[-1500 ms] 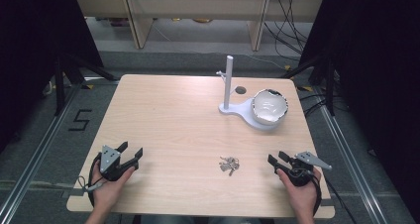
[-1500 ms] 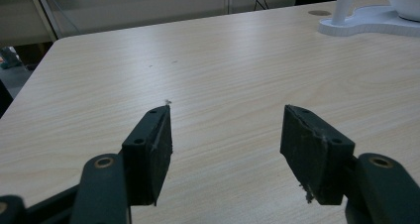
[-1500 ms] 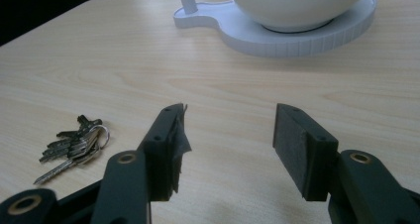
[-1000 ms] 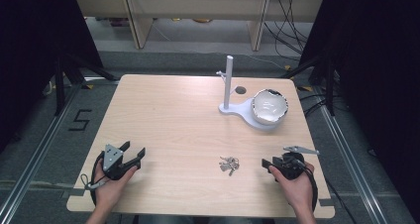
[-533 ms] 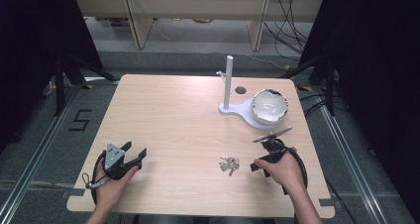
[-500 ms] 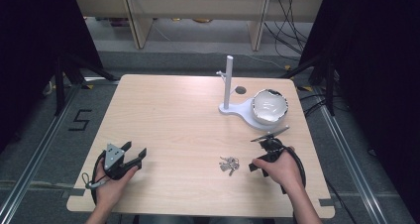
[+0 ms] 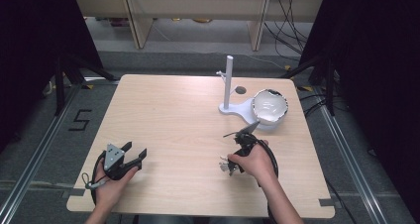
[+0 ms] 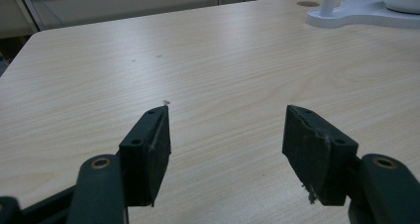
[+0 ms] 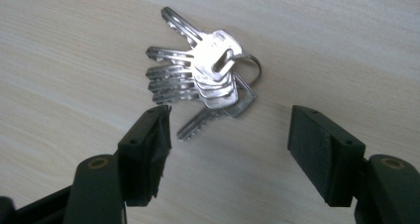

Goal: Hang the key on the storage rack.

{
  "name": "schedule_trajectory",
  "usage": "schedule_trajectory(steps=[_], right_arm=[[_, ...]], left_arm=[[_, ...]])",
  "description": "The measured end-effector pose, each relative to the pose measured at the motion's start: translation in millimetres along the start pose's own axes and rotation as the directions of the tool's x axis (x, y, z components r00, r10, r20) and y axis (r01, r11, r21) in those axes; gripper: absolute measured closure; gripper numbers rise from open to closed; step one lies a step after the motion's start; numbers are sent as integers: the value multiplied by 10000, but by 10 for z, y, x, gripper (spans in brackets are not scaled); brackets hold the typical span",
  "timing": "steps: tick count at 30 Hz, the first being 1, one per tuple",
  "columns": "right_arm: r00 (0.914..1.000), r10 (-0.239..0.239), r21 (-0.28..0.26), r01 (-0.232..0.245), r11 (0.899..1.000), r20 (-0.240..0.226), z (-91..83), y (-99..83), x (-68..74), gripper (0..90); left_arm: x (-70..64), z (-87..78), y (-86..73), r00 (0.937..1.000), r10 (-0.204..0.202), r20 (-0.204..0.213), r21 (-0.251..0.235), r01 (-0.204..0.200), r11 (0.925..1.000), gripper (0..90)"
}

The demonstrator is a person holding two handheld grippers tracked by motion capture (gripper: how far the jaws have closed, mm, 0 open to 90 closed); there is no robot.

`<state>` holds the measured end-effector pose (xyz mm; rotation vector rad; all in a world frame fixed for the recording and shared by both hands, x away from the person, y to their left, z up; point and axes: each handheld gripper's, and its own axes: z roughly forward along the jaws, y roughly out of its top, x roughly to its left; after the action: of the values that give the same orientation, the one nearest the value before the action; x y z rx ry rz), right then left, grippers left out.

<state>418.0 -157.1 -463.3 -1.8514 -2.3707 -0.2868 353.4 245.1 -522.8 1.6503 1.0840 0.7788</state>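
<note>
A bunch of several silver keys on a ring lies flat on the wooden table. My right gripper points down at the keys from just above, open, its jaws straddling the near side of the bunch without touching it. From the high view the keys peek out at the left of the right hand, and the right gripper is tilted steeply downward. My left gripper rests near the table's front left, open, with bare table between its jaws.
A white stand with an upright post and a white bowl on its base sits at the back right of the table. A small dark hole marks the tabletop beside the post.
My right gripper has swung left from the front right edge and tipped down over the keys. The left gripper has barely shifted.
</note>
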Motion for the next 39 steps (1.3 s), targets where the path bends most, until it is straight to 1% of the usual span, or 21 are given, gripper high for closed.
schedule_trajectory(steps=[3,4,7,10,11,13,14,16,18,19,22,23,24,25,26,27,28,29,30,36,39], right_arm=[[9996,261,139,-263,9996,141,17,42,62,335],[9993,309,28,-310,9995,190,34,47,74,334],[9994,319,313,-323,9990,125,55,69,115,332],[9989,367,165,-372,9992,278,95,73,150,310],[9991,319,387,-329,9987,266,108,85,164,310],[9985,441,236,-449,9987,318,143,82,196,310],[9989,359,464,-373,9982,303,140,90,199,309],[9988,383,498,-397,9980,300,148,92,207,307],[9969,441,410,-469,9981,649,171,91,246,303],[9964,480,330,-504,9982,697,179,93,255,302],[9954,512,541,-558,9970,816,167,105,261,297],[9933,605,315,-639,9975,989,194,99,274,282],[9924,640,372,-683,9970,1056,199,101,279,273],[9924,640,372,-683,9970,1056,199,101,279,273],[9927,588,614,-654,9960,1052,191,109,279,271],[9915,539,567,-610,9965,1187,207,109,292,267],[9923,176,295,-214,9993,1228,231,107,276,262],[9923,176,295,-214,9993,1228,231,107,276,262],[9910,602,658,-685,9955,1199,230,120,318,257],[9879,533,671,-636,9957,1456,246,139,358,254],[9866,706,783,-828,9935,1474,251,159,376,254]], left_arm=[[-6,1,-1,10000,13,-3,-25,-13,10000,350],[-7,1,-1,10000,26,5,-16,-26,10000,350],[-11,-1,-1,10000,37,-2,9,-37,10000,350],[-14,-2,-1,10000,26,0,2,-26,10000,350],[-15,-3,-1,10000,16,5,14,-16,10000,350],[-15,0,-1,10000,6,13,11,-6,10000,350],[-12,7,-2,10000,14,66,-49,-13,10000,351],[-13,6,-4,10000,7,54,-49,-6,10000,351],[-14,7,-3,10000,49,78,-60,-48,10000,351],[-17,7,-3,10000,45,77,-56,-44,10000,351],[-20,9,-5,10000,27,85,-91,-27,10000,351],[-21,9,-5,10000,21,88,-87,-20,10000,351],[-21,10,-5,10000,21,93,-88,-21,10000,351],[-21,10,-5,10000,21,93,-88,-21,10000,351],[-21,9,-5,9999,27,100,-82,-26,10000,351],[-21,9,-5,9999,25,108,-75,-24,10000,351],[-21,9,-5,9999,23,110,-72,-22,10000,351],[-21,9,-5,9999,23,110,-72,-22,10000,351],[-19,8,-3,9999,31,119,-43,-30,10000,351],[-20,8,-3,9999,18,138,-41,-17,10000,351],[-20,8,-3,9999,38,148,-30,-38,10000,352]])
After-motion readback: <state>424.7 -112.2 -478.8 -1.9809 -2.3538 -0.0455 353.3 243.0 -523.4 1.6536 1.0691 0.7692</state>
